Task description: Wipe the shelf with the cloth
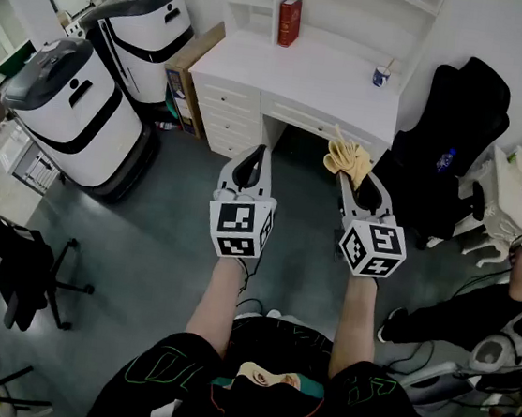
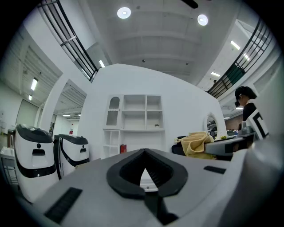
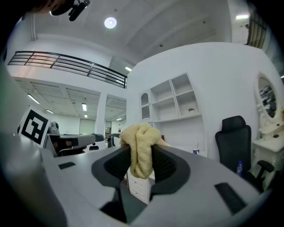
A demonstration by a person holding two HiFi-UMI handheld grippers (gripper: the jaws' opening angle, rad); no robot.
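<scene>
Hanging pinched between right tool (image 3: 140, 156) jaws: yellow cloth (image 3: 141, 142).

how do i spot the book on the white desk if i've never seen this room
Find the white desk against the wall, left of the black office chair. At the back of its top, the book stands upright. It is the only red thing there; the small cup farther right is blue and white.
</scene>
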